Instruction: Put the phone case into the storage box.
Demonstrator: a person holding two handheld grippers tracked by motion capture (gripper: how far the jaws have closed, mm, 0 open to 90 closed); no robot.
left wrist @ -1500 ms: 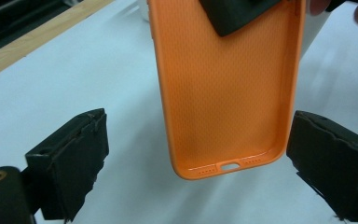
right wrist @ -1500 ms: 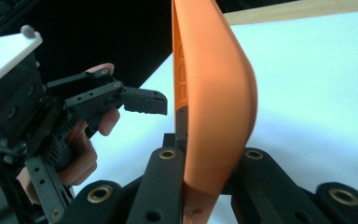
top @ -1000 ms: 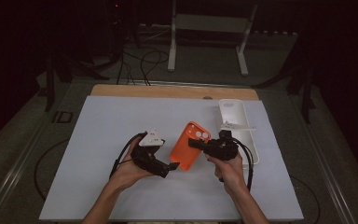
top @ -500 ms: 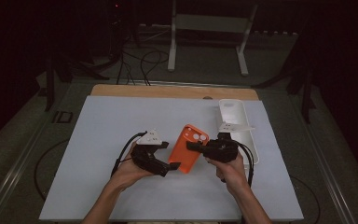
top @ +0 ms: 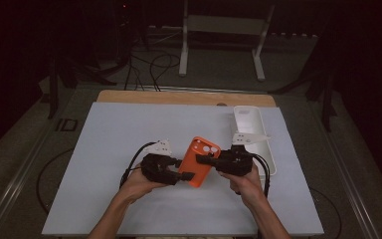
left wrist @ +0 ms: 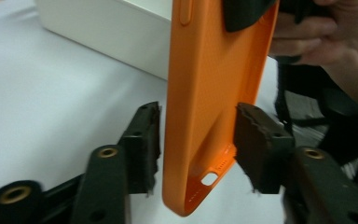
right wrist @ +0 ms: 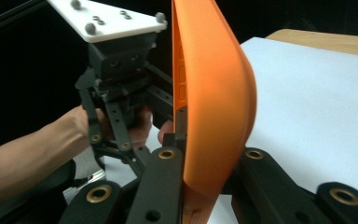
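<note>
An orange silicone phone case [top: 201, 161] is held above the white counter [top: 104, 149], clenched by the right tool [top: 205, 160]; the left tool [top: 185, 169], its jaws just closing, straddles its lower end without pressing it.

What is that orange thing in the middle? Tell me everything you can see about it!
It looks like an orange phone case, smooth and rubbery, with camera holes near its top corner, raised side buttons and small cutouts in its bottom edge. It is empty and held above the white table. The right gripper is clamped on one end. The left gripper has just been closing around the other end; one pad seems to touch it, with a small gap at the other. A white tray lies behind it.
</note>
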